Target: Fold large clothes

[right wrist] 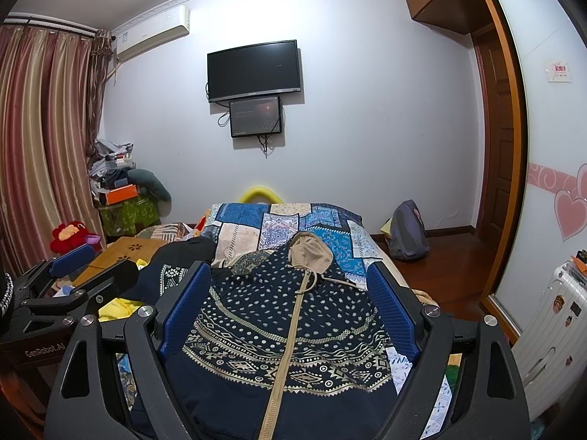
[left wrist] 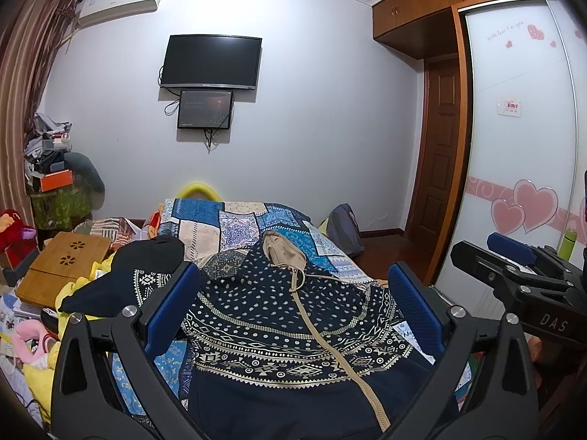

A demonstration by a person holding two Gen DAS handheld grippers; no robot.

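My left tongs (left wrist: 293, 304) and right tongs (right wrist: 290, 304) both gape wide, empty, above the near end of the jacket (right wrist: 279, 330) spread zip-up on the bed (right wrist: 290, 220). Its left sleeve (left wrist: 121, 278) trails over clutter; I'd guess it snags.

We see a soft, matt cloth hooded jacket (left wrist: 293, 315), navy with pale printed bands, a tan fabric hood lining and a tan toothed zip (right wrist: 290, 333). It lies on a cotton-like patchwork bedspread (left wrist: 234, 227) with a dull finish. Our left gripper (left wrist: 293, 308) and right gripper (right wrist: 290, 304) look like matt black plastic, with shiny round metal bolts and blue pads (right wrist: 394, 311) of rough, dimpled rubber. Beside the bed, a folding tray (left wrist: 66, 264) is smooth pale wood. The wardrobe frame (left wrist: 460, 110) is glossy brown wood, its sliding door (left wrist: 521, 128) a sleek frosted panel. The curtain (right wrist: 44, 139) is striped cloth with a slight sheen.
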